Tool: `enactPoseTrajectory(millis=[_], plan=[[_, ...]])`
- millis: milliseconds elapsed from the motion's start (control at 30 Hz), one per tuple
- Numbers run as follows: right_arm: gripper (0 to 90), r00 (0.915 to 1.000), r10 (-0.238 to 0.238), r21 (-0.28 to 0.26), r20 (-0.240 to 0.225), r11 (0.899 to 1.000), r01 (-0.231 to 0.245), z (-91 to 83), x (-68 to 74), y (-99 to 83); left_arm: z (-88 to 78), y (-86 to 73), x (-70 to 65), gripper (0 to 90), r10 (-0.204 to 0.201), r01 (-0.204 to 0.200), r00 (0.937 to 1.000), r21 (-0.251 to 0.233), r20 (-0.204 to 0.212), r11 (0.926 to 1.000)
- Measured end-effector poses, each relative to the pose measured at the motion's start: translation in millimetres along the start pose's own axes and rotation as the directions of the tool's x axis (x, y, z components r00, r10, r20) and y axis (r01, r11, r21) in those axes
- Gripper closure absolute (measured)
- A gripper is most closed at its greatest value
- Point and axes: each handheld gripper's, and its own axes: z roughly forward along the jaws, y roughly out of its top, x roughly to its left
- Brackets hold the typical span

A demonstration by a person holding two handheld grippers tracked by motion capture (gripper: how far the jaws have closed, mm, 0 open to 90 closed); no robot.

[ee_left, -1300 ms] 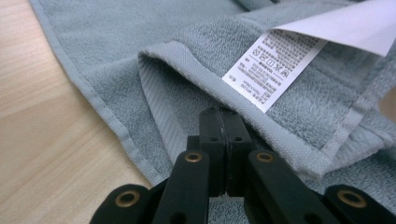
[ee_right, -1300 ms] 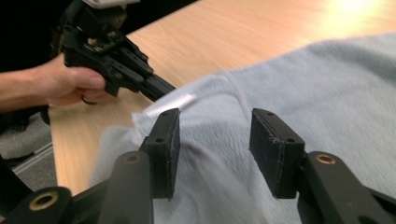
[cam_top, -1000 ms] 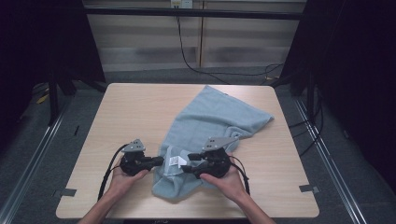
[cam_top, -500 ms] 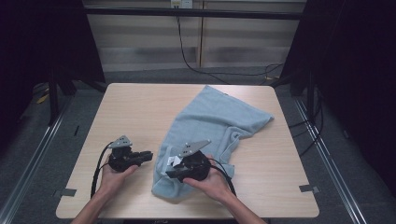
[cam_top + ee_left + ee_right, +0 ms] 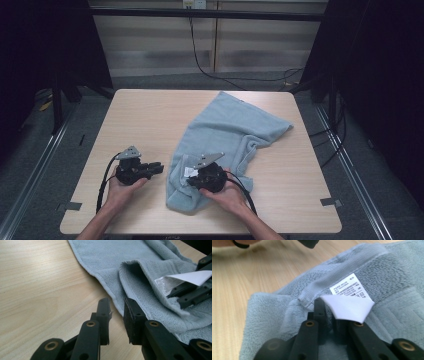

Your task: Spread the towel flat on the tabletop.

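Since a second ago the left gripper (image 5: 156, 167) has drawn away from the towel's (image 5: 235, 127) edge onto bare tabletop (image 5: 150, 115), while the right gripper (image 5: 192, 178) has moved in over the towel's near corner, where the white care label (image 5: 348, 302) sits. The left jaws have just been opening and stand a little apart with nothing between them, just beside the towel's hem in the left gripper view. The right jaws have just been closing; in the right gripper view they are nearly together around the folded hem by the label, so I judge them to be grasping the towel there, though the label hides the contact itself.

The light blue towel lies crumpled on the right half of the tabletop, its far part spread toward the back right corner, its near end bunched under the right hand.

The work looks early: one corner appears taken, but the cloth is neither flattened nor folded. The left gripper has yet to find a second hold before any spreading or folding can begin.
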Motion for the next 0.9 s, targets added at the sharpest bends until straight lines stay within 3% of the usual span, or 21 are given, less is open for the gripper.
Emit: enactPoseTrajectory(millis=[133,233,333,433,533,600,733,767,800,900], plan=[[86.4,0.9992,0.039,-0.062,-0.010,0.997,-0.039,-15.7,-2.8,3.7,-1.6,-0.1,2.5,74.5,-0.013,0.013,0.9999,-0.009,-0.001,0.9999],[86.9,0.9984,0.056,-0.135,-0.001,0.989,-0.056,-39.8,-6.3,11.3,-2.4,0.1,2.7,74.2,-0.016,0.016,0.9999,-0.012,0.001,0.9998],[87.0,0.9951,0.092,-0.208,0.035,0.975,-0.083,-67.7,-18.2,11.5,-2.7,0.7,0.8,73.4,-0.011,0.011,0.9999,-0.019,0.004,0.9998],[87.2,0.9847,0.150,-0.254,0.088,0.959,-0.124,-95.7,-34.9,-1.2,-2.2,1.4,-1.4,72.4,-0.007,0.008,0.9999,-0.021,0.009,0.9998],[87.2,0.9689,0.210,-0.281,0.132,0.945,-0.166,-119.7,-50.9,-22.1,-0.3,3.0,-3.0,71.8,-0.003,0.004,0.9999,-0.020,0.015,0.9998],[87.3,0.9538,0.245,-0.276,0.174,0.942,-0.191,-130.4,-60.9,-37.6,1.4,4.6,-4.7,71.6,0.002,-0.001,0.9997,-0.020,0.026,0.9998],[87.2,0.9155,0.323,-0.264,0.241,0.929,-0.258,-139.5,-87.9,-70.8,4.3,7.7,-8.7,70.5,0.010,-0.010,0.9994,-0.020,0.032,0.9998],[87.2,0.9155,0.323,-0.264,0.241,0.929,-0.258,-139.5,-87.9,-70.8,4.3,7.7,-8.7,70.0,0.010,-0.010,0.9994,-0.020,0.032,0.9998],[87.2,0.8950,0.367,-0.252,0.254,0.919,-0.305,-139.8,-100.9,-88.8,6.2,8.8,-11.3,69.6,0.015,-0.015,0.9993,-0.013,0.035,0.9998],[87.1,0.8836,0.368,-0.207,0.289,0.925,-0.318,-140.4,-105.9,-100.3,8.6,10.6,-14.9,67.8,0.029,-0.029,0.9986,-0.005,0.045,0.9996]])
